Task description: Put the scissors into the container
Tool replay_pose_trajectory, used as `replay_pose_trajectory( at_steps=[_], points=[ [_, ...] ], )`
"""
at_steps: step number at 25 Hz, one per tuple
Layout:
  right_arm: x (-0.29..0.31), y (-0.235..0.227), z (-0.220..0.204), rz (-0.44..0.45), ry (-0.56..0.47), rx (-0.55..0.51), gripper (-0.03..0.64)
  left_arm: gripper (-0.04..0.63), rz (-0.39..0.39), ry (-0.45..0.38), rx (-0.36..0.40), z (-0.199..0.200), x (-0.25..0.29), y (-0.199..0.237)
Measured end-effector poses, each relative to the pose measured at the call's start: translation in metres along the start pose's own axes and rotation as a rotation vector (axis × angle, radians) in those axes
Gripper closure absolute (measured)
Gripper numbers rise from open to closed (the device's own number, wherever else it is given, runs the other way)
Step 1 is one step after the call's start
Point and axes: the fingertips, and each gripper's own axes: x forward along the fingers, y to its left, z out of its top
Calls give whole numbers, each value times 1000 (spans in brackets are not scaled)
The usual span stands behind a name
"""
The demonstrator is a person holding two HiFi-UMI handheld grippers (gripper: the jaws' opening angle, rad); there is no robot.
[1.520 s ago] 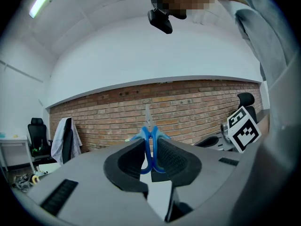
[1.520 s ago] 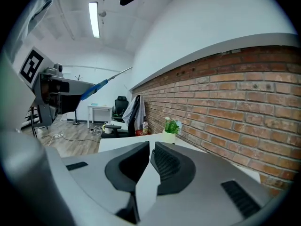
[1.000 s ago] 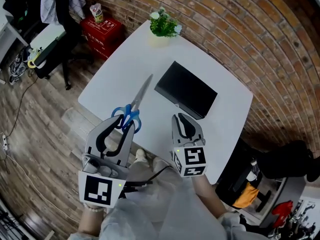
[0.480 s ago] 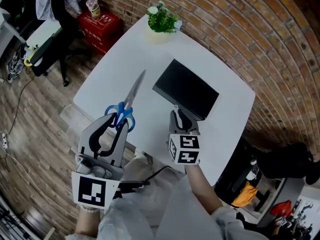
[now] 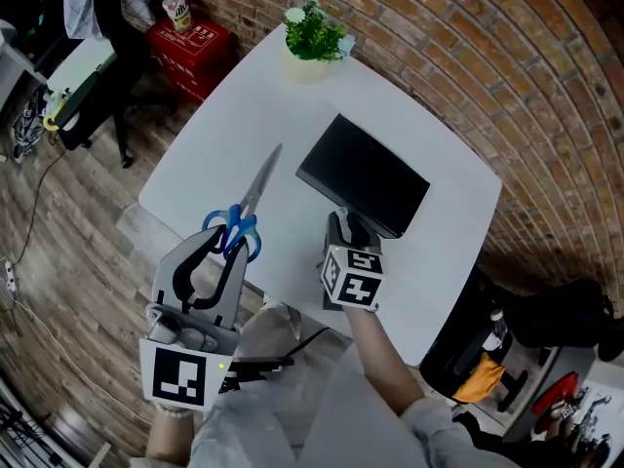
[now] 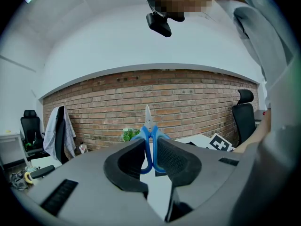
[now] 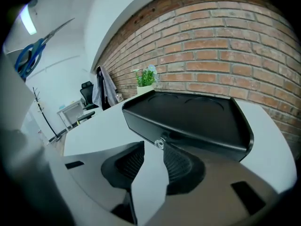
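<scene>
The scissors (image 5: 246, 213) have blue handles and long steel blades that point toward the table's far side. My left gripper (image 5: 230, 253) is shut on their handles and holds them above the white table's (image 5: 234, 125) front left edge; in the left gripper view the blue loops (image 6: 150, 147) sit squeezed between the pads. The container (image 5: 364, 175) is a flat black tray lying at mid-table. My right gripper (image 5: 343, 226) is open, its tips right at the tray's near wall. In the right gripper view a small metal knob (image 7: 160, 144) on that wall (image 7: 188, 136) lies between the jaws.
A potted green plant (image 5: 312, 39) stands at the table's far corner. On the wooden floor to the left are a red box (image 5: 191, 43) and a dark office chair (image 5: 93, 76). A brick wall runs behind and right of the table.
My right gripper has moved forward up to the tray's near wall. The left gripper, still gripping the scissors, has drifted a little left.
</scene>
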Motion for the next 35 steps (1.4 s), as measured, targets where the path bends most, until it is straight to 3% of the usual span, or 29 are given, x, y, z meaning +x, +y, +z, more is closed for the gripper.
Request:
replay_pose_trajectory(
  at_steps=[14,35],
  points=[
    [10,-10,-5,-40,-8,226,528,495,-21,10,-7,-12,-7,-4],
    [-2,11,-27,1,40,302,531,495,-13,13,-11,-8,-9,-4]
  ],
)
